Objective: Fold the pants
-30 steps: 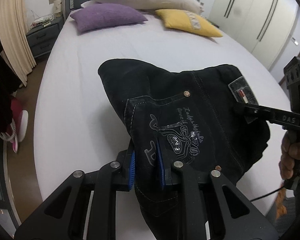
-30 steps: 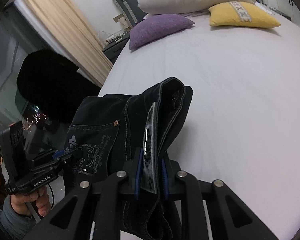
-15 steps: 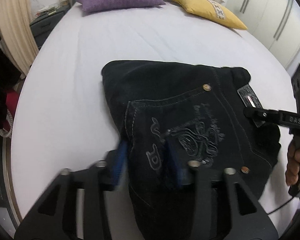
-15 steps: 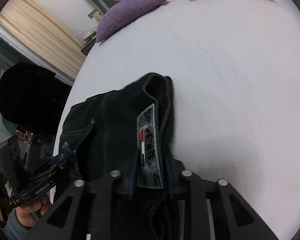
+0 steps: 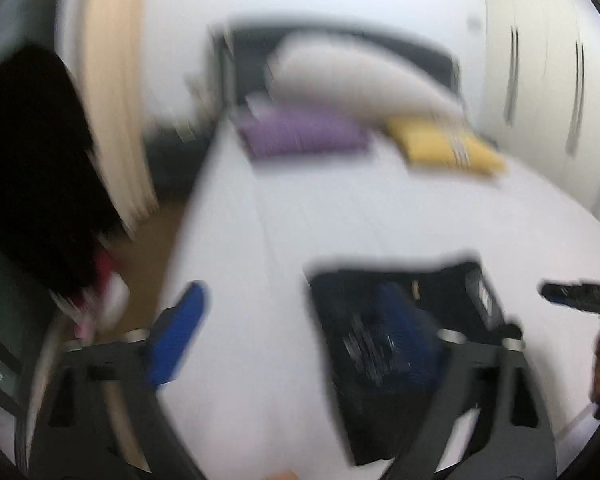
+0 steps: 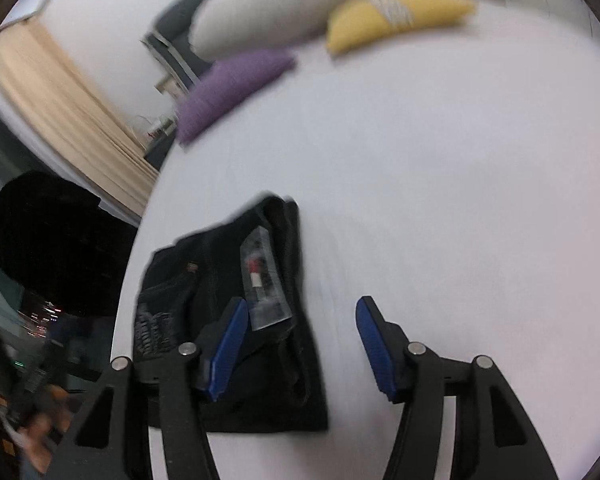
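The black pants (image 5: 384, 344) lie folded in a compact pile on the white bed (image 5: 340, 216), near its front edge. In the right wrist view the pants (image 6: 260, 380) show a grey label facing up. My left gripper (image 5: 296, 324) is open and empty, its right blue pad over the pile's left part. My right gripper (image 6: 300, 344) is open and empty, its left pad over the pile, its right pad over bare sheet. The left view is blurred.
A white pillow (image 6: 284, 8), a purple cushion (image 6: 232, 88) and a yellow cushion (image 6: 396, 12) lie at the head of the bed. A beige curtain (image 5: 116, 96) and a dark shape (image 5: 32, 168) stand left. White wardrobes (image 5: 548, 72) stand right.
Both grippers have opened and let go of the pants. The pants now lie flat on the bed. Both grippers have pulled back and tilted upward.
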A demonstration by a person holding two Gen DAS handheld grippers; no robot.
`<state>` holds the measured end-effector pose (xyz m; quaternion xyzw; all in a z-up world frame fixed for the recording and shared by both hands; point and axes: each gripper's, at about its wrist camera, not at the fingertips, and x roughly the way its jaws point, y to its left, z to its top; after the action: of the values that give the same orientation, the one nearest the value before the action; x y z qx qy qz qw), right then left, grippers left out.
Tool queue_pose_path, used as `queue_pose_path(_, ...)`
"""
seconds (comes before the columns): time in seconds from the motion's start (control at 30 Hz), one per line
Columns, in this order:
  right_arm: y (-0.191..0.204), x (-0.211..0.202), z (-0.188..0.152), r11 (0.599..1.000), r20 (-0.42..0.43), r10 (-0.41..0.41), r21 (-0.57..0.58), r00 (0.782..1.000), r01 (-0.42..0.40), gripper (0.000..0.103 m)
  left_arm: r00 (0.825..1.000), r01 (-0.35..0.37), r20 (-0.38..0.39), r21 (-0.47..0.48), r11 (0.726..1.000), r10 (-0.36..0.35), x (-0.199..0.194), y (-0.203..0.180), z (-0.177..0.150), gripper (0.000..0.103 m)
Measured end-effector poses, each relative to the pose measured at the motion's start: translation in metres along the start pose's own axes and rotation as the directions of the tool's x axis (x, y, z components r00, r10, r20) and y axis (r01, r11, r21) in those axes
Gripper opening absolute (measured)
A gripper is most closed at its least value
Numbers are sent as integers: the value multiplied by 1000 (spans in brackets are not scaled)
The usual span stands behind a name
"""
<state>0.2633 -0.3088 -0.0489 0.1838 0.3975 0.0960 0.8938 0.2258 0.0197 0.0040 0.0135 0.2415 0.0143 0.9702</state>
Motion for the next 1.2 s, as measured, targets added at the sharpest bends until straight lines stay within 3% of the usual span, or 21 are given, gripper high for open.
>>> queue_pose_path(0.07,24,-32,2,998,88,-10,-65,996,15,70,982,-70,177,-18,997,72,-63,-2,13,103)
queue_pose_path(0.1,42,-63,2,995,172,-9,-101,985,27,75,967,-96,235,-26,995,100,-87,-2,18,103)
queue_pose_path(0.17,66,-104,0,991,296,3,-127,955,36,96,937,-156,311,-33,987,159,-131,-3,30,103)
queue_pose_path(0.23,91,-157,-6,989,458,21,-140,889,49,103,923,-168,348,-20,986,165,-173,-6,38,103)
queue_pose_path(0.33,117,-219,-19,981,592,64,-185,803,58,103,892,-141,438,28,990,114,-237,-11,39,103)
queue_pose_path(0.37,124,-237,-23,977,615,75,-202,785,65,103,888,-143,446,32,989,114,-255,-12,37,103)
queue_pose_path(0.4,131,-252,-27,973,631,87,-220,771,70,103,894,-156,430,36,987,126,-268,-13,37,103)
queue_pose_path(0.5,154,-283,-30,962,660,94,-254,746,103,103,943,-157,311,86,984,123,-291,-21,39,103)
queue_pose_path(0.57,163,-302,-39,958,674,86,-259,734,126,103,955,-178,258,88,980,150,-307,-24,33,103)
queue_pose_path(0.63,169,-312,-49,956,660,86,-265,747,124,103,965,-180,205,77,981,161,-317,-25,26,103)
queue_pose_path(0.67,173,-313,-52,956,638,76,-264,766,125,103,973,-176,164,60,983,164,-321,-25,22,103)
queue_pose_path(0.7,177,-310,-56,956,600,39,-255,799,144,103,979,-169,128,49,984,161,-322,-26,17,103)
queue_pose_path(0.83,176,-309,-83,954,509,-29,-241,860,176,103,993,-117,-2,2,993,117,-310,-25,-4,103)
queue_pose_path(0.93,173,-300,-95,960,464,-69,-211,883,186,103,993,-59,-103,-43,997,54,-302,-24,-24,103)
queue_pose_path(1.0,171,-292,-103,959,427,-112,-189,897,210,103,989,-57,-142,-55,997,49,-283,-24,-34,103)
queue_pose_path(1.2,163,-267,-117,950,334,-194,-173,922,262,103,981,-42,-190,-42,998,34,-249,-32,-53,103)
